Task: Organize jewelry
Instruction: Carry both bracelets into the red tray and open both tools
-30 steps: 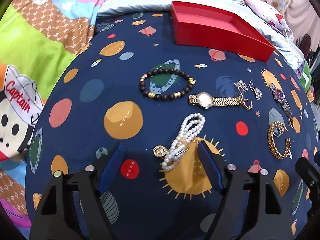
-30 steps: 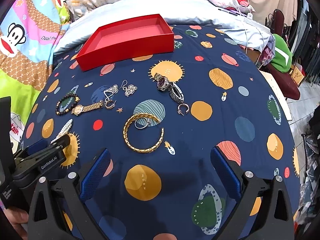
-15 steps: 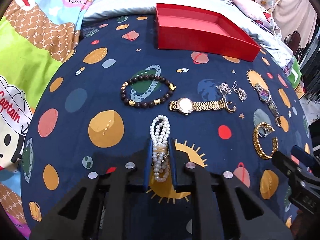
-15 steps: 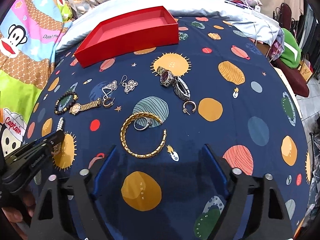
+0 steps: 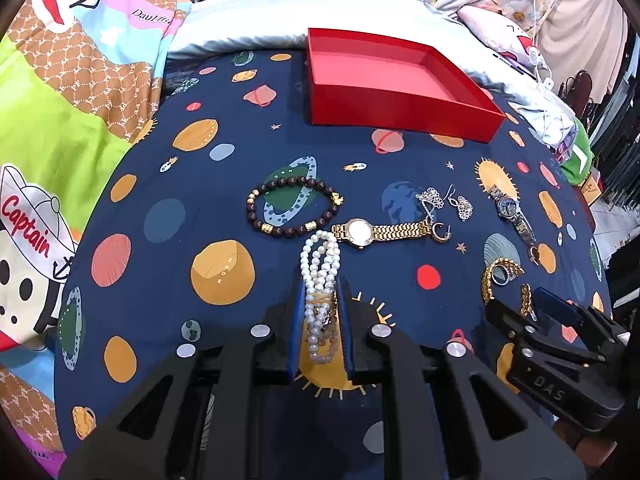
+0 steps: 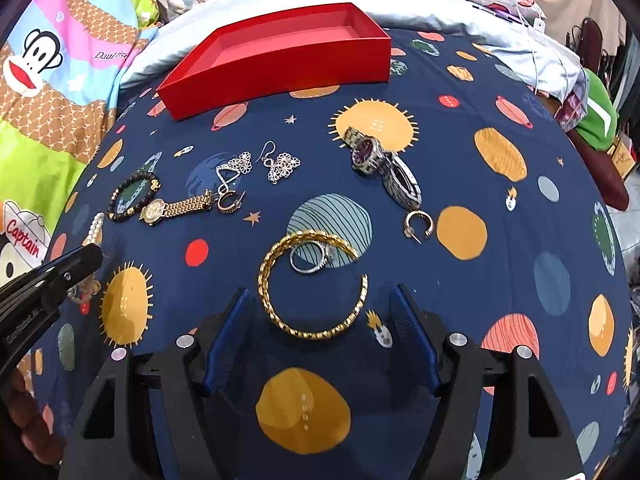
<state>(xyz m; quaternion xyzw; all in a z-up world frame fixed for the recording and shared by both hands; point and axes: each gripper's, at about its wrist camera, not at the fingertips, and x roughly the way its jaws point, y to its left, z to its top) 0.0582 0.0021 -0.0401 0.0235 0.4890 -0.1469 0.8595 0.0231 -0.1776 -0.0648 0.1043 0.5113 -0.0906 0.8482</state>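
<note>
My left gripper (image 5: 321, 292) is shut on the near end of a white pearl bracelet (image 5: 320, 264) on the navy planet-print cloth. Beyond it lie a dark bead bracelet (image 5: 294, 206), a gold watch (image 5: 384, 232), silver flower earrings (image 5: 444, 200) and a silver watch (image 5: 514, 212). My right gripper (image 6: 320, 304) is open, its fingers on either side of the near part of a gold chain bangle (image 6: 312, 284) with a silver ring (image 6: 310, 258) inside it. An empty red box (image 5: 394, 82) stands at the far edge, also in the right wrist view (image 6: 280, 60).
A gold hoop earring (image 6: 418, 222) lies right of the bangle, another (image 6: 230, 200) by the gold watch (image 6: 176, 206). Cartoon bedding (image 5: 60, 120) lies to the left, a grey pillow (image 6: 480, 12) behind the box. The cloth's right edge drops toward a green bag (image 6: 600, 116).
My left gripper closed on the pearl bracelet and holds it. My right gripper moved forward and narrowed around the gold bangle.
</note>
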